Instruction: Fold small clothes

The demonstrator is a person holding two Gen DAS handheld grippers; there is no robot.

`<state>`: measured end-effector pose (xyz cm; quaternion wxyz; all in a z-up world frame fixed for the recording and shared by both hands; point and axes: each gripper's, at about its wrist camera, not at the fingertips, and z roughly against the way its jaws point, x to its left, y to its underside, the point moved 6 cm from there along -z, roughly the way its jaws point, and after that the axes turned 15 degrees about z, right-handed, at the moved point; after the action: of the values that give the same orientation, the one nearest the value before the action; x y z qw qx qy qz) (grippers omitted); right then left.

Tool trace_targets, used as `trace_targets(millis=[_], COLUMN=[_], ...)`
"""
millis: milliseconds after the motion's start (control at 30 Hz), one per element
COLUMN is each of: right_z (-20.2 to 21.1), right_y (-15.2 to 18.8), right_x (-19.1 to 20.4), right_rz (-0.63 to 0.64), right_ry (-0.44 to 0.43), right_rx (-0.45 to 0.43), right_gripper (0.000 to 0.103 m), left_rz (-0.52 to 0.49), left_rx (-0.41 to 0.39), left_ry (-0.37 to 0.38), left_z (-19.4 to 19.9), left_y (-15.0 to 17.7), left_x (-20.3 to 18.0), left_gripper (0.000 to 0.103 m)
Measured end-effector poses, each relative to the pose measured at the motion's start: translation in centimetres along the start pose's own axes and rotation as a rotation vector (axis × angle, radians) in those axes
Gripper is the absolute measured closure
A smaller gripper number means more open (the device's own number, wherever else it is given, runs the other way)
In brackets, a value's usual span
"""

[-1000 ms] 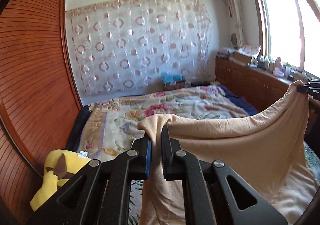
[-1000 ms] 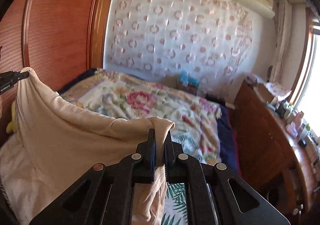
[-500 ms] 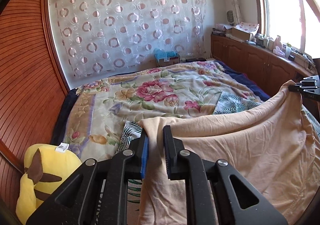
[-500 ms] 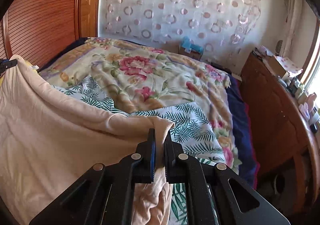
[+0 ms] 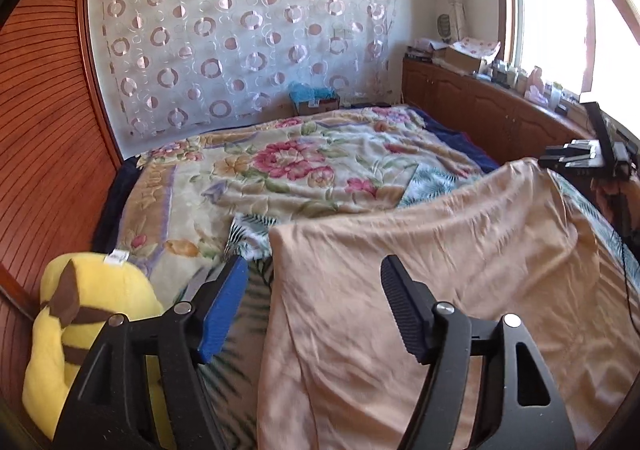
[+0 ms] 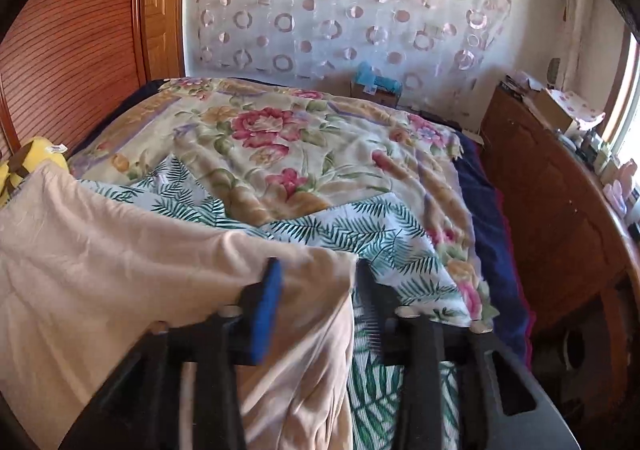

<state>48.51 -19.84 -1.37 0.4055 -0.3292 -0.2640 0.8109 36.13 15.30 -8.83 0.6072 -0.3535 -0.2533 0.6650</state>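
Two corners of the peach cloth [image 5: 460, 262] now lie on the bed [image 5: 304, 166], beside the yellow plush toy [image 5: 88, 310]. Both the left gripper [image 5: 314, 290] and right gripper [image 6: 318, 290] have just been opening, fingers clear of fabric; back out low without dragging the fold.

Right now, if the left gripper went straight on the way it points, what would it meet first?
Most likely the peach cloth: its corner lies between the open fingers of the left gripper, whose jaws have just been opening. Depth is unclear; the palm-print sheet lies just beyond.
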Motion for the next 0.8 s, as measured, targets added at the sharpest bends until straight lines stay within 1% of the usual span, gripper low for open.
trace_targets(millis=[67, 233, 300, 367, 467, 600, 700, 767, 800], right_z=[1.5, 6.5, 7.9, 8.8, 9.7, 9.9, 9.0, 8.6, 8.5], right_y=[1.0, 5.0, 6.7, 8.3, 9.9, 10.4, 10.5, 10.5, 10.5], right_x=[0.3, 2.3, 3.0, 3.6, 4.4, 4.7, 4.4, 4.3, 4.4], right_rz=[-0.002, -0.022, -0.035, -0.051, -0.068, -0.086, -0.084, -0.082, -0.074], right_ry=[-0.021, -0.1, -0.131, -0.166, -0.205, -0.238, -0.227, -0.219, -0.215], right_rx=[-0.001, 0.011, 0.03, 0.049, 0.06, 0.059, 0.073, 0.064, 0.057], right_gripper=[0.05, 0.05, 0.05, 0.05, 0.05, 0.05, 0.05, 0.051, 0.056], left_rz=[-0.002, 0.013, -0.007, -0.039, -0.033, -0.016, -0.012, -0.009, -0.008], left_rx=[0.026, 0.133, 0.184, 0.21, 0.216, 0.225, 0.227, 0.23, 0.231], left_ry=[-0.02, 0.007, 0.02, 0.003, -0.001, 0.0, 0.002, 0.0, 0.001], left_z=[0.7, 0.6, -0.2, -0.9, -0.9, -1.1, -1.1, -1.2, -1.2], left_y=[1.7, 5.7, 7.5, 8.8, 8.9, 9.0, 9.0, 9.1, 9.1], left_x=[-0.1, -0.6, -1.2, -1.5, -1.4, -1.1, -1.0, -0.9, -1.0], left_gripper=[0.033, 0.033, 0.033, 0.033, 0.033, 0.029, 0.028, 0.025, 0.024])
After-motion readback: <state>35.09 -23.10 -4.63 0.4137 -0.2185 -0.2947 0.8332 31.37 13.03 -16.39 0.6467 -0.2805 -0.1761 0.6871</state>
